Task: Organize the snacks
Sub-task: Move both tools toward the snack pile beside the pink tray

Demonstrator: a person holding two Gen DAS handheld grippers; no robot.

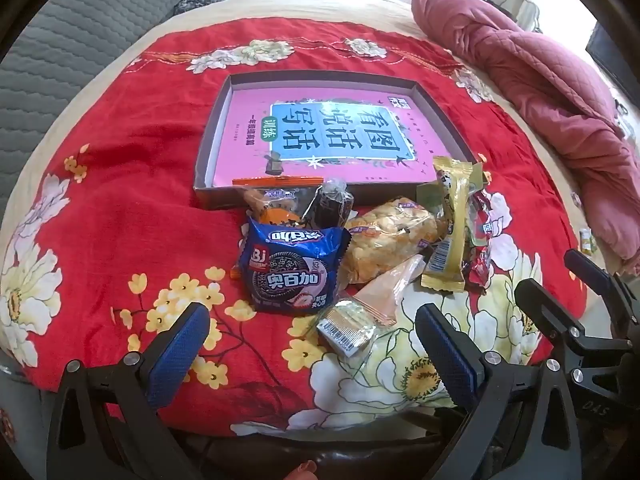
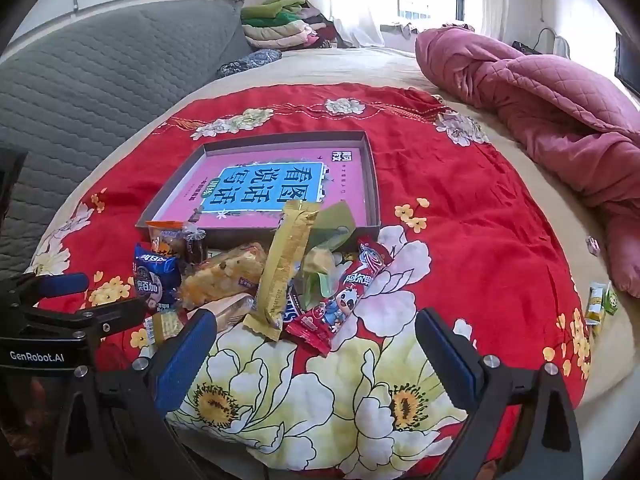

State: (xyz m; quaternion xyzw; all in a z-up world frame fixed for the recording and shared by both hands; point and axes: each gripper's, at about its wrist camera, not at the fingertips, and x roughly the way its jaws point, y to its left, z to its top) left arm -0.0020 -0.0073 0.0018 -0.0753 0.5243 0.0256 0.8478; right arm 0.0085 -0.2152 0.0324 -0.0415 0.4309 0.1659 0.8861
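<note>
A heap of snack packs lies on a red floral cloth (image 1: 120, 208), just in front of a shallow cardboard box (image 1: 222, 120) with a pink printed bottom. The heap holds a blue cookie pack (image 1: 292, 272), a clear-wrapped crispy bar (image 1: 388, 236), a gold wrapper (image 1: 450, 232), a red panda-print pack (image 2: 344, 300), an orange-topped clear pack (image 1: 272, 200) and a peach pack with a barcode (image 1: 360, 312). My left gripper (image 1: 312, 314) hovers open over the heap's near edge, with nothing pressed between its blue pads. My right gripper (image 2: 316, 320) hangs open beside the red pack.
A crumpled pink quilt (image 2: 540, 92) fills the bed's far right. A grey quilted headboard (image 2: 100, 80) runs along the left, with folded clothes (image 2: 280, 28) behind. Two small snack packs (image 2: 598, 304) lie off the cloth at the right edge.
</note>
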